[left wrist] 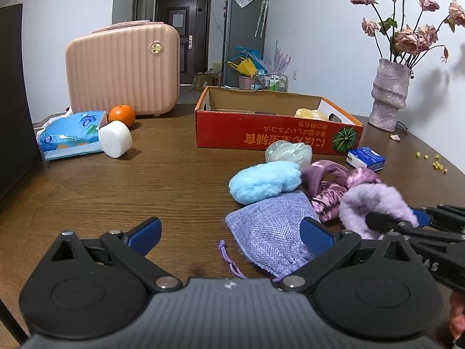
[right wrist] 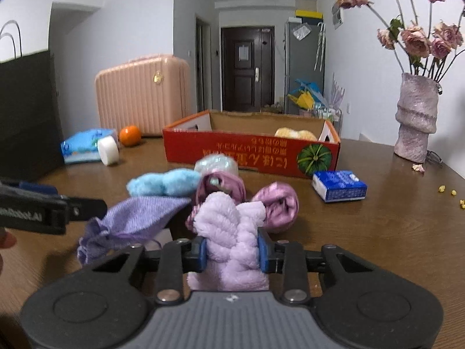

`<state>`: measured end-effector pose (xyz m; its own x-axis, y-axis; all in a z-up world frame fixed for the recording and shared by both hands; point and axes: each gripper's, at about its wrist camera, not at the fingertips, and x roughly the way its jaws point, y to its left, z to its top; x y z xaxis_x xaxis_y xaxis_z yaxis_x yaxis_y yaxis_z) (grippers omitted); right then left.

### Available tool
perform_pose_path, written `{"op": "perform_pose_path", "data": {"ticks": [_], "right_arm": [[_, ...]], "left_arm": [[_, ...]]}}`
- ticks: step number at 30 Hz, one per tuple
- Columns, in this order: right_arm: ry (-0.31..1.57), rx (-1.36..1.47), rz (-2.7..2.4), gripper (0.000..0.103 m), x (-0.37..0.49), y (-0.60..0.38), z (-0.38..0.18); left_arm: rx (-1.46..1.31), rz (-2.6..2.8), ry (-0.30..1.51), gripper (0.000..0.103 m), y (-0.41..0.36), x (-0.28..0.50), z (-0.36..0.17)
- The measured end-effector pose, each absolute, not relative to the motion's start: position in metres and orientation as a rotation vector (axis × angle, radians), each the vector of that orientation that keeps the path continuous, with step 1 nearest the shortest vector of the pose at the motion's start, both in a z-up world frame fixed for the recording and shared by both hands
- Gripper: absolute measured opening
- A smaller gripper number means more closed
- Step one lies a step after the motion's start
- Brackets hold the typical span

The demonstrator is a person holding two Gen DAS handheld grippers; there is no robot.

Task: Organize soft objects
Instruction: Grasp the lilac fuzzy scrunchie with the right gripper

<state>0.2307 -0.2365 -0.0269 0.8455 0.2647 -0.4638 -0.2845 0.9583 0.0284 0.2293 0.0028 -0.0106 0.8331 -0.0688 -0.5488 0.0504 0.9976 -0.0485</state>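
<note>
Right wrist view, lower centre of the frame: the right gripper [right wrist: 232, 254] has its blue pads pressed into both sides of a fluffy lilac headband [right wrist: 229, 232], squeezing it. The grasp looks made, so the step in hand is the pick-up. Next, by my judgement, comes a lift clear of the pile, then a carry up the frame to the red cardboard box [right wrist: 252, 151]. Just behind the headband lie a pink satin scrunchie [right wrist: 276, 203], a blue fluffy puff [right wrist: 162, 181] and a purple mesh pouch [right wrist: 136, 218].

Left wrist view, bottom of the frame: the left gripper [left wrist: 231, 232] hovers with fingers spread wide, holding nothing.

Inside the box, at its right end, sits one yellowish soft item [left wrist: 311, 113]; the rest of the interior is hidden by the near wall.
</note>
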Motion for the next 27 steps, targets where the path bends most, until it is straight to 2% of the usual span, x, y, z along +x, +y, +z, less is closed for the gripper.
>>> {"op": "perform_pose_path", "data": {"ticks": [17, 27], "right_arm": [[0.417, 0.049, 0.258, 0.031, 0.225, -0.265, -0.018], [0.409, 0.072, 0.24, 0.032, 0.225, -0.279, -0.019]], "left_arm": [[-0.115, -0.095, 0.594, 0.103, -0.006, 0.235, -0.012], [-0.057, -0.06, 0.646, 0.103, -0.028, 0.251, -0.023]]}}
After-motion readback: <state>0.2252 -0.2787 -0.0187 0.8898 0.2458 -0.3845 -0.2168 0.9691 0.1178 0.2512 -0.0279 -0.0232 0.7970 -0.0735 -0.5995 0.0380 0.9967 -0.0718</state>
